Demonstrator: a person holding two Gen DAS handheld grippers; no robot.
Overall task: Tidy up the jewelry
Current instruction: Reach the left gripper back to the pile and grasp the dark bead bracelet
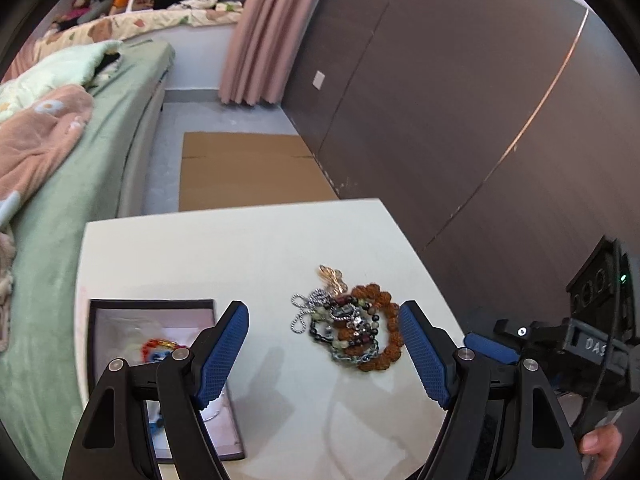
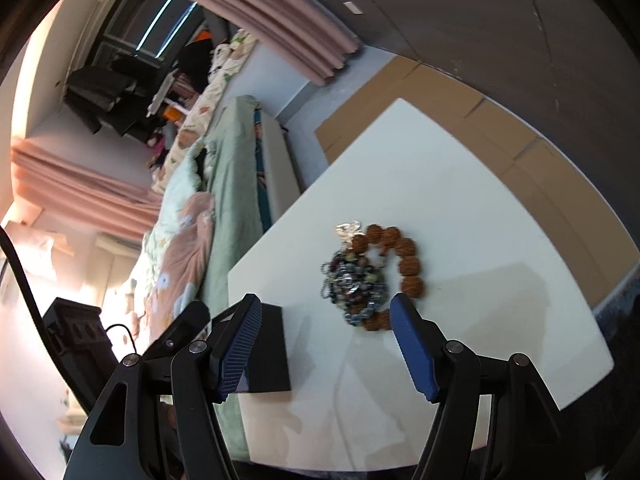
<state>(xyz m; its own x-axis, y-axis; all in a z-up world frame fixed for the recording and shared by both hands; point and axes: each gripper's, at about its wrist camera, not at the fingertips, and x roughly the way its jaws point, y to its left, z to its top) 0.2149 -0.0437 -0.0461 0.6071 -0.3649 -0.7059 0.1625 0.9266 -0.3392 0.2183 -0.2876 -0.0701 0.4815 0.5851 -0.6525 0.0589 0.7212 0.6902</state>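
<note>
One tangled heap of jewelry (image 1: 349, 322) lies mid-table (image 1: 240, 248), near the far right edge; I judge it awaits sorting. Brown bead bracelet (image 1: 384, 332) rings its right side; I can't count the rest. One black box (image 1: 120, 308) at left holds a few pieces. Left gripper (image 1: 324, 354) and right gripper (image 2: 326, 346) hover short of it, both gaping, nothing held.

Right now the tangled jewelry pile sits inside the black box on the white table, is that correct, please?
Not quite: the jewelry pile lies on the bare white table, beside the black box, not inside it. The left wrist view shows this.
</note>
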